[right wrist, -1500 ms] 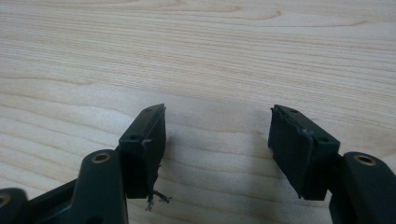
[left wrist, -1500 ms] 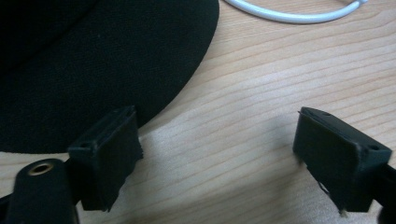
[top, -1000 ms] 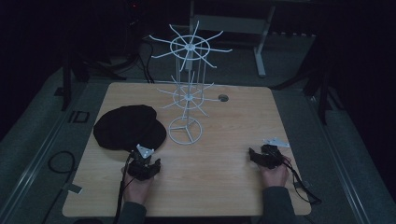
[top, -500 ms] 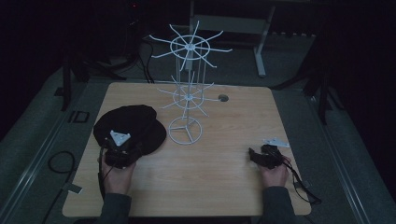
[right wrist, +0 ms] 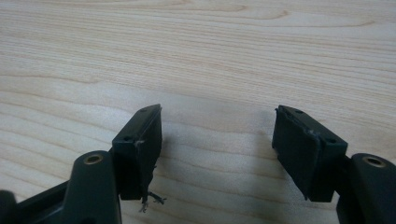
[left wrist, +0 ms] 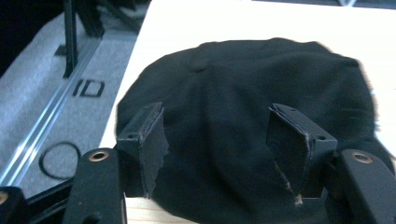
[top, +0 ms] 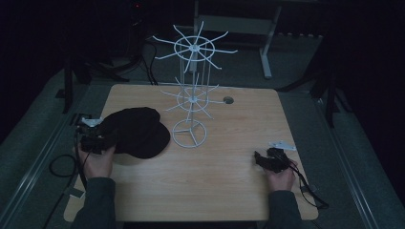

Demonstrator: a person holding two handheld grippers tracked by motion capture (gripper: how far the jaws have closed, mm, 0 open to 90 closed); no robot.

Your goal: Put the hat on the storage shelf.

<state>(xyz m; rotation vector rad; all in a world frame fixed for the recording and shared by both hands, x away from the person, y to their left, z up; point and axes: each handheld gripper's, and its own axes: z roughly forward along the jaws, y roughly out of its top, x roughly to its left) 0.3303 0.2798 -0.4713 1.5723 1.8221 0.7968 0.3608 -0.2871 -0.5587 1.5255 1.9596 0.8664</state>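
Note:
A black cap (top: 135,132) lies on the left part of the wooden table (top: 229,181). My left gripper (top: 101,141) is at the cap's left edge, near the table's left side. In the left gripper view the cap (left wrist: 261,93) spreads out just beyond and under the open jaws of my left gripper (left wrist: 215,140), and nothing is clamped between them. My right gripper (top: 260,159) rests low over bare wood at the front right, far from the cap. In the right gripper view, my right gripper (right wrist: 217,144) is open above the plain table top (right wrist: 210,56).
A white wire rack (top: 192,90) with two tiers of radiating hooks stands on a ring base at the table's middle, just right of the cap. A small round hole (top: 229,100) sits behind it. Dark floor, cables and a metal rail (left wrist: 44,126) lie off the left edge.
My left gripper has moved left and back from the front middle of the table to the cap's left edge. The right gripper has stayed in place.

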